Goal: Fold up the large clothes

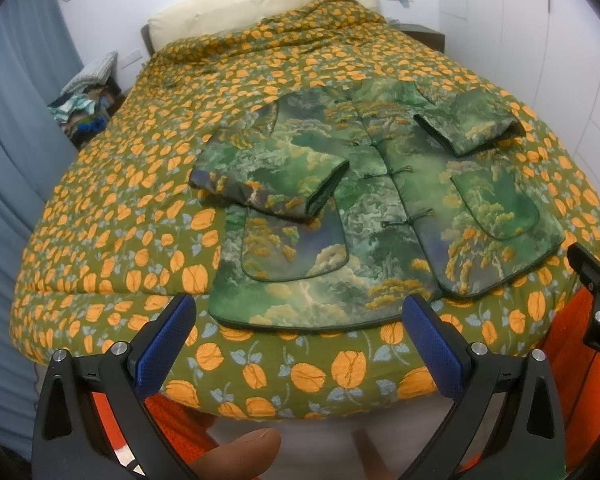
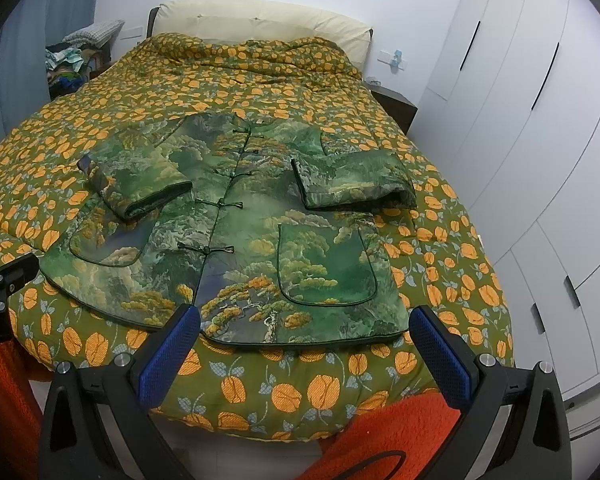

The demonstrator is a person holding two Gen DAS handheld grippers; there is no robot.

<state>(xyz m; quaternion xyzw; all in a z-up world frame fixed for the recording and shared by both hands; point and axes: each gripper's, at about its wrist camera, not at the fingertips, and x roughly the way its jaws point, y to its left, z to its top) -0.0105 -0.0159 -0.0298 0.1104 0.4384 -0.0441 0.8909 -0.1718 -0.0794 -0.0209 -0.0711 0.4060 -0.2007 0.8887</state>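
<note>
The left gripper hangs just short of the jacket's hem with its blue-padded jaws spread wide, holding nothing and touching nothing; the right gripper does the same at the hem's other end, jaws wide apart and empty. The jacket is a padded green garment printed with trees, clouds and mountains, lying front-up on the bed near its foot edge, closed down the middle by a row of knotted frog fasteners. Both sleeves are folded in across the chest, cuffs pointing toward the fastener row (the one on the wardrobe side sits bulkier), and two rounded patch pockets edged in dark piping lie below them. Under the jacket spreads an olive quilt with orange flowers, and beyond the jacket stands a cream headboard. Partial lettering shows on each gripper body, too cut off to read
</note>
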